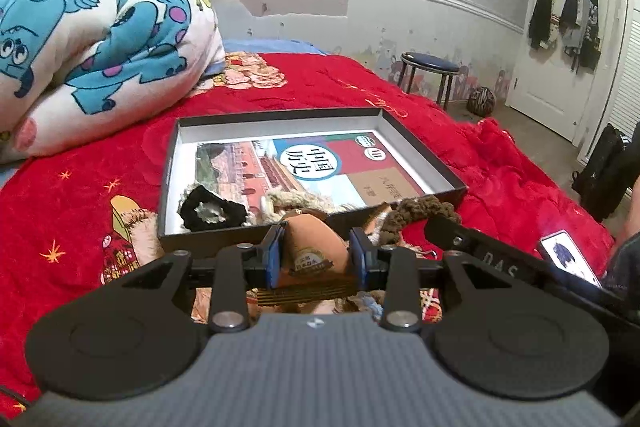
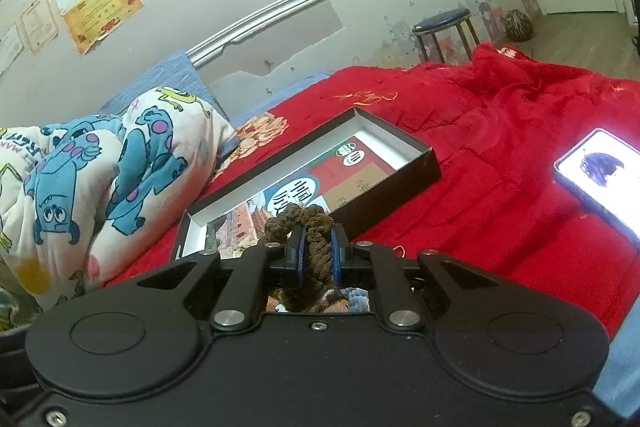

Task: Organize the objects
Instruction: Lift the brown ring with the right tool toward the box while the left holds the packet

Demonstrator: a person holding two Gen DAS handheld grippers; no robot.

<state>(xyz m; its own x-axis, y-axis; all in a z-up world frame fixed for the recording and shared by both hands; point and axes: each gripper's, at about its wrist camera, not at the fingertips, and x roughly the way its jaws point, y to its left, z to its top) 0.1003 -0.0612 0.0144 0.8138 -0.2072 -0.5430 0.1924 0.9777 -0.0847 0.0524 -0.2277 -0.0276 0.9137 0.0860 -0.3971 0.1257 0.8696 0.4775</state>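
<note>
The plush toy (image 1: 310, 251), tan and soft with a round stitched badge and a braided brown yarn strand (image 2: 310, 227), sits at the near edge of the shallow black cardboard box (image 1: 424, 147), not yet inside it. The left gripper (image 1: 316, 255) has its blue-padded fingers clamped on the toy's rounded body; the right gripper (image 2: 316, 259) pinches the knobbly yarn strand between its pads. The box is rectangular, with grey inner walls, and lies on the fuzzy red blanket (image 1: 100, 187). Flat on its floor is a glossy book (image 1: 320, 163) with Chinese lettering, and a black fuzzy ring-shaped item (image 1: 212, 213) rests in the near left corner. A bulky cartoon-print comforter (image 1: 100, 39) crowds the box's left side. A lit phone (image 2: 600, 179) lies on the blanket to the right, well apart from the box.
</note>
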